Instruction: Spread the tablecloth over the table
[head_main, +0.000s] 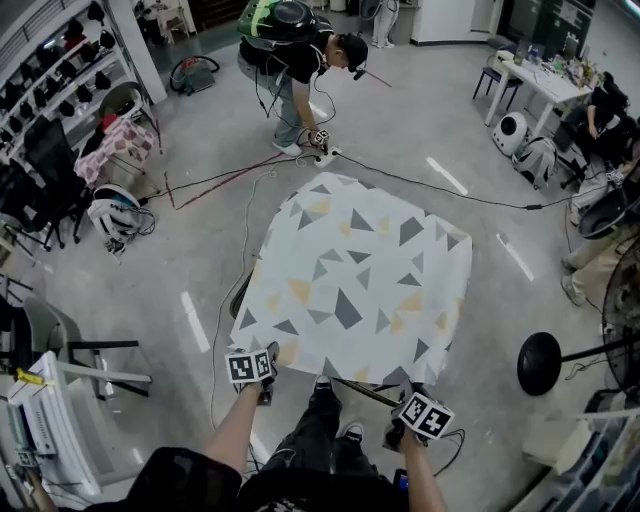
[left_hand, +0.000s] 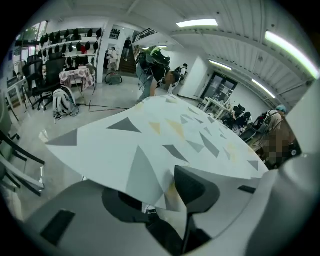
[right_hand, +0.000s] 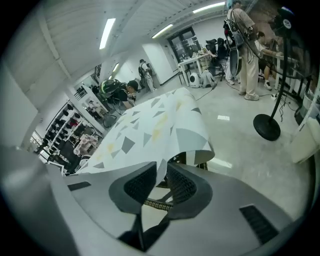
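Note:
A white tablecloth (head_main: 355, 270) printed with grey and yellow triangles lies over the table, which it hides. My left gripper (head_main: 268, 352) is at its near left corner and my right gripper (head_main: 412, 392) at its near right corner. In the left gripper view the left gripper (left_hand: 157, 197) stands open, jaws wide apart, and the tablecloth (left_hand: 165, 130) edge hangs loose between them. In the right gripper view the right gripper (right_hand: 161, 182) has its jaws slightly apart. The tablecloth (right_hand: 150, 125) edge hangs between its pads, not pinched.
A person (head_main: 295, 60) bends over at the table's far side. Cables (head_main: 230, 180) trail across the floor there. A black round stand base (head_main: 540, 362) sits to the right. Chairs (head_main: 50, 180) and racks line the left, a desk (head_main: 540, 80) the back right.

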